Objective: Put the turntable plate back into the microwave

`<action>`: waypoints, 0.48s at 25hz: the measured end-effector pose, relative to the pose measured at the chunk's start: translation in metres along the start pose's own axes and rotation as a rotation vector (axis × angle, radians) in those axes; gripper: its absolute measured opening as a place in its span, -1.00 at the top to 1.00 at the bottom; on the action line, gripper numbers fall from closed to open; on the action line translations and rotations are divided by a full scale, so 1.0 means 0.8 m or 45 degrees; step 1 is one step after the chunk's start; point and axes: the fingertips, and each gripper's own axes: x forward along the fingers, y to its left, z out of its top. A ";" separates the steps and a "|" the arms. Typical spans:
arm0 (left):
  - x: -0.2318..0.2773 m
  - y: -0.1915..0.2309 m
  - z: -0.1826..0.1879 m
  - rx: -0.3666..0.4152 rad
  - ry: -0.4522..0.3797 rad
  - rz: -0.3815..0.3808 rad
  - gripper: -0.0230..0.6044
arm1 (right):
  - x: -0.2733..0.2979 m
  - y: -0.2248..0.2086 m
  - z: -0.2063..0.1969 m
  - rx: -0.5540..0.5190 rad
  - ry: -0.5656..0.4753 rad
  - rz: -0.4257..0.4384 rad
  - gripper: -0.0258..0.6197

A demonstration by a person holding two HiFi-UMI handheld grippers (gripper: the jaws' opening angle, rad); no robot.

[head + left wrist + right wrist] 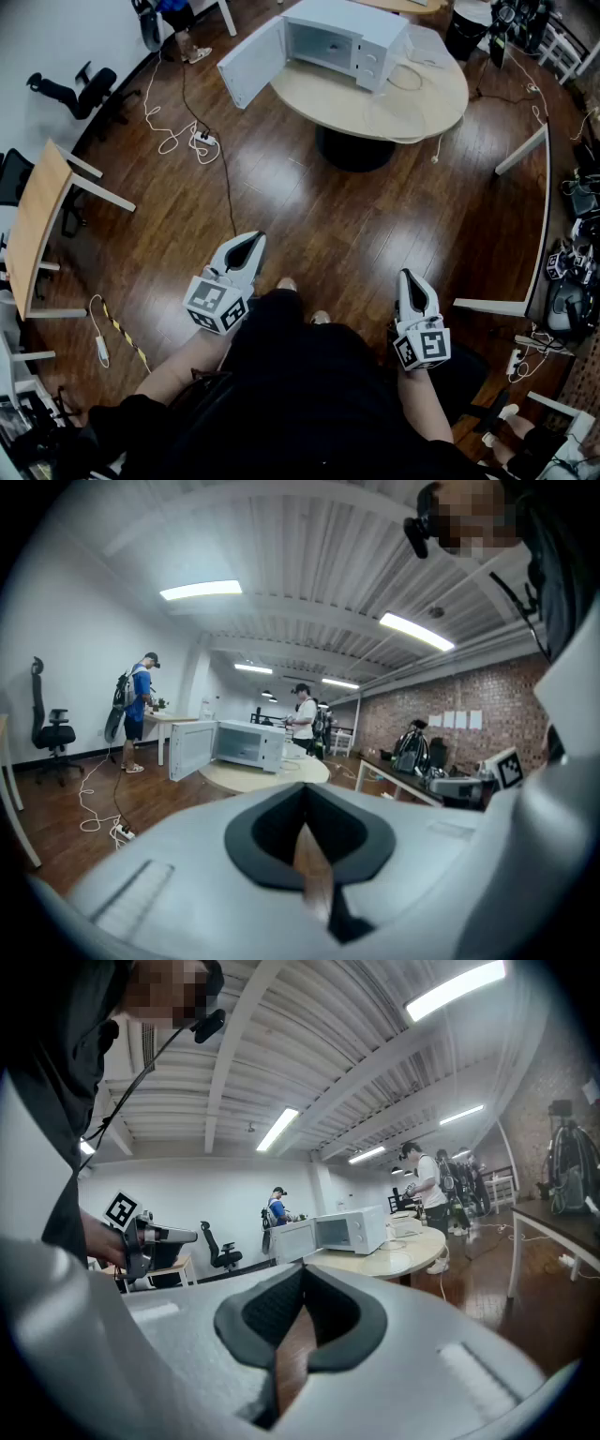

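You stand on the dark wooden floor [309, 216], well back from the round table [412, 108], with a gripper in each hand held low in front of you and well apart from each other. Your left gripper [251, 240] has its jaws brought together: in the left gripper view the two tips meet, only a thin wedge of floor shows behind them, and nothing is held between them. Your right gripper [409, 277] is the same, with its jaws closed tip to tip on nothing, and it points roughly level toward the table. The white microwave [342, 39] sits on the far part of the table with its door [251, 64] swung wide to the left in the head view, so the cavity faces you, though it is too small to show what lies on its floor. Just to the right of the microwave a pale flat shape [427, 45] lies on the tabletop beside a loop of cable. Whether that is the turntable plate I cannot tell from here. A power strip [204, 141] with white and black cords trails across the floor left of the table, and a black office chair [80, 92] stands by the wall. In the left gripper view, a person in a blue shirt [139, 710] stands at a desk behind the microwave, and a person in a white shirt [302, 719] stands beyond the table.
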 end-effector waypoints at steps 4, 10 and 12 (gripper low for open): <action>0.012 0.007 0.000 -0.004 0.034 0.001 0.91 | 0.003 -0.007 0.003 0.021 -0.009 -0.011 0.92; 0.050 0.022 0.021 -0.034 0.007 -0.038 0.91 | 0.014 -0.019 0.015 -0.052 -0.007 -0.074 0.92; 0.063 0.027 0.025 -0.031 0.002 -0.053 0.91 | 0.015 -0.025 0.012 -0.042 0.008 -0.109 0.92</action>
